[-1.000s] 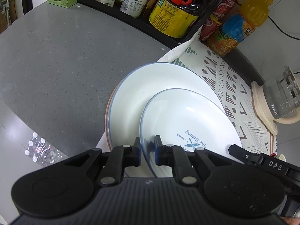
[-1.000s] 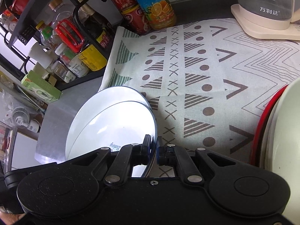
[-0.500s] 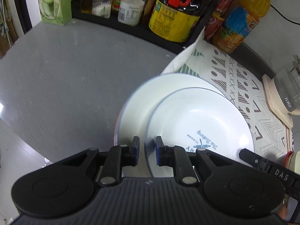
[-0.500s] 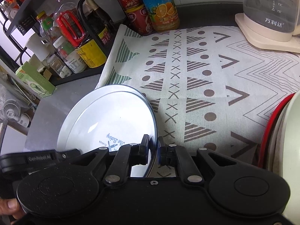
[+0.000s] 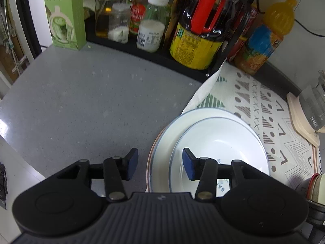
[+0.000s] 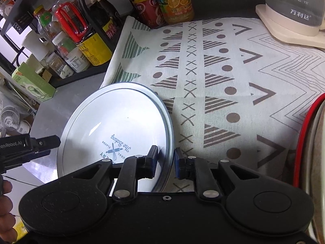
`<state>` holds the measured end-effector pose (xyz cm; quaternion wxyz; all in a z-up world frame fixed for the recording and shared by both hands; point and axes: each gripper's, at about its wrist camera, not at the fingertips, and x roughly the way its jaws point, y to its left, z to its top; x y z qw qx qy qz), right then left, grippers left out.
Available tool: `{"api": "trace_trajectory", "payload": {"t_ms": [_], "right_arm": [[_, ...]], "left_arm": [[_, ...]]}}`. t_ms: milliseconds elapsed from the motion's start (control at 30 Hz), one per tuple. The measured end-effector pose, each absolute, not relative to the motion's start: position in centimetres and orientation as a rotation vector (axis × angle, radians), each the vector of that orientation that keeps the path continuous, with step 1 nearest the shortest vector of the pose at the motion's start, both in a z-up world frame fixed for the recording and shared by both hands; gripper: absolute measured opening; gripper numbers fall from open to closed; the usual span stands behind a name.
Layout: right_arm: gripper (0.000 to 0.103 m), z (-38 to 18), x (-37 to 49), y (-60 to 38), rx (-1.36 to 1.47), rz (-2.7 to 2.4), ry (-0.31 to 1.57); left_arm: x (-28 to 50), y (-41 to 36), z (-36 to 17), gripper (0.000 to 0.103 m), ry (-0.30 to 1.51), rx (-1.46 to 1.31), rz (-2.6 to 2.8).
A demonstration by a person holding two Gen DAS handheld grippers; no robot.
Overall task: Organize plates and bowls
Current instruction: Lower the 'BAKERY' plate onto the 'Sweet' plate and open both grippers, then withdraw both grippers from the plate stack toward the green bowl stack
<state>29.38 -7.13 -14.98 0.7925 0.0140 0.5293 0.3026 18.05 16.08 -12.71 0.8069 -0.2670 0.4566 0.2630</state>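
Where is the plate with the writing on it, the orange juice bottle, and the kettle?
plate with writing (image 6: 121, 126): right wrist view, its white middle.
orange juice bottle (image 6: 176, 2): right wrist view, its label.
kettle (image 6: 294, 4): right wrist view, its clear body.

i see the smaller plate (image 5: 219, 142) nested in the larger plate (image 5: 162, 142), at the cloth's (image 6: 223, 71) left edge on the bench (image 5: 81, 101).

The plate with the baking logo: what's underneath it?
The logo plate sits nested in a larger white plate, whose rim shows around it. An orange-brown rim edge peeks below, perhaps a third dish. What lies under the stack's middle is covered.
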Motion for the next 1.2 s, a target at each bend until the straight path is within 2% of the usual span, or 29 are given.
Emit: {"api": "trace_trajectory", "payload": {"t_ms": [233, 733, 800, 833, 900, 1000, 1033, 1133, 1200], "right_arm": [[0.021, -15.3, 29.5, -6.7, 0.028, 0.646, 1.154], [0.026, -15.4, 29.6, -6.3, 0.017, 0.646, 1.159], [0.03, -15.1, 29.6, -6.4, 0.005, 0.64, 1.155], [0.033, -14.8, 29.6, -6.4, 0.004, 0.646, 1.149], [0.05, -13.9, 29.5, -6.6, 0.012, 0.664, 1.118], [0.061, -12.4, 29.5, -7.1, 0.0, 0.669, 1.066], [0.062, -11.9, 29.5, -7.4, 0.008, 0.67, 1.053], [0.076, -10.5, 29.6, -8.4, 0.025, 0.667, 0.999], [0.094, -9.5, 29.6, -9.2, 0.023, 0.654, 0.953]], "left_arm": [[18.4, 16.6, -14.7, 0.046, 1.033, -0.616, 0.558], [18.8, 16.5, -14.6, 0.045, 1.068, -0.593, 0.577], [18.9, 16.4, -14.2, 0.046, 1.063, -0.589, 0.582], [18.9, 16.3, -14.0, 0.047, 1.056, -0.586, 0.579], [19.1, 16.1, -13.4, 0.058, 1.052, -0.586, 0.565], [19.6, 15.4, -12.4, 0.074, 1.041, -0.569, 0.568], [19.8, 15.0, -12.0, 0.076, 1.032, -0.559, 0.568], [20.4, 14.1, -10.9, 0.08, 1.012, -0.547, 0.548], [20.8, 13.4, -10.2, 0.082, 1.003, -0.539, 0.533]]}}
